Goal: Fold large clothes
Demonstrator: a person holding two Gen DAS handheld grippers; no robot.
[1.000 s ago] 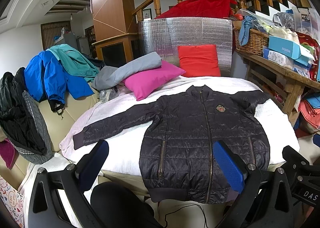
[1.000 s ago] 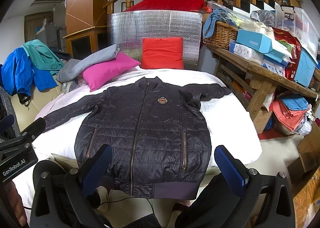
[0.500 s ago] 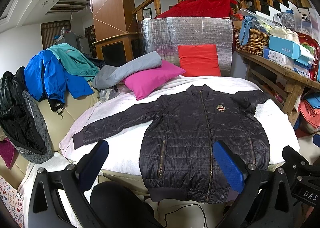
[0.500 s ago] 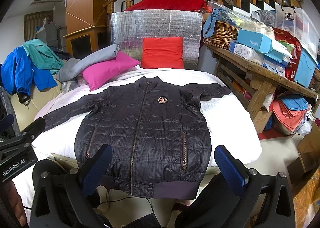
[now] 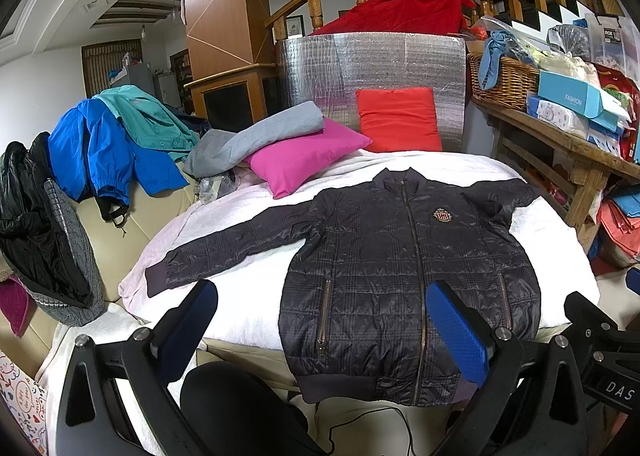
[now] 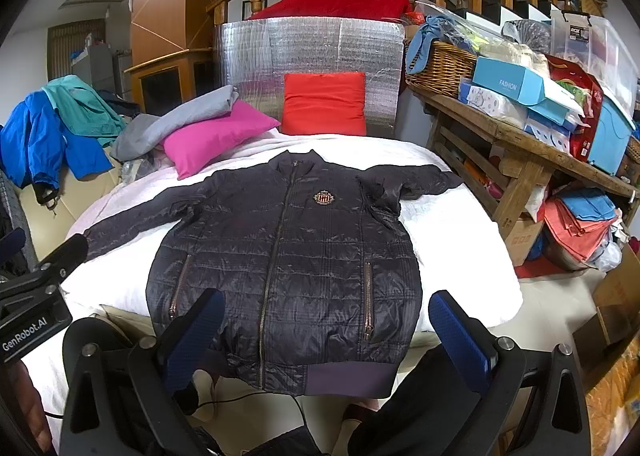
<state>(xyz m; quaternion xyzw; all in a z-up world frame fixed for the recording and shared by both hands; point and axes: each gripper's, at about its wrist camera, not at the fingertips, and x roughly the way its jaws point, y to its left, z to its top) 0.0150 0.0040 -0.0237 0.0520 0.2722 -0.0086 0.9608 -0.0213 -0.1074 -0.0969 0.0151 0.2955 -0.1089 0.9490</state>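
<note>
the left gripper (image 5: pixel 320 320) hangs with its blue-padded jaws spread wide, holding nothing and touching nothing; the right gripper (image 6: pixel 328 320) is likewise wide apart and empty. the dark quilted zip-front jacket (image 6: pixel 288 252) lies face up, zipped, on the white bedspread (image 6: pixel 452 252), collar toward 12 o'clock, hem hanging over the near edge at 6 o'clock. one sleeve stretches toward 9 o'clock, the other is bunched at 2 o'clock. it looks light, puffy and slick, likely to slide and spring back; the ribbed cuffs and hem band seem the surest places to pinch.
</note>
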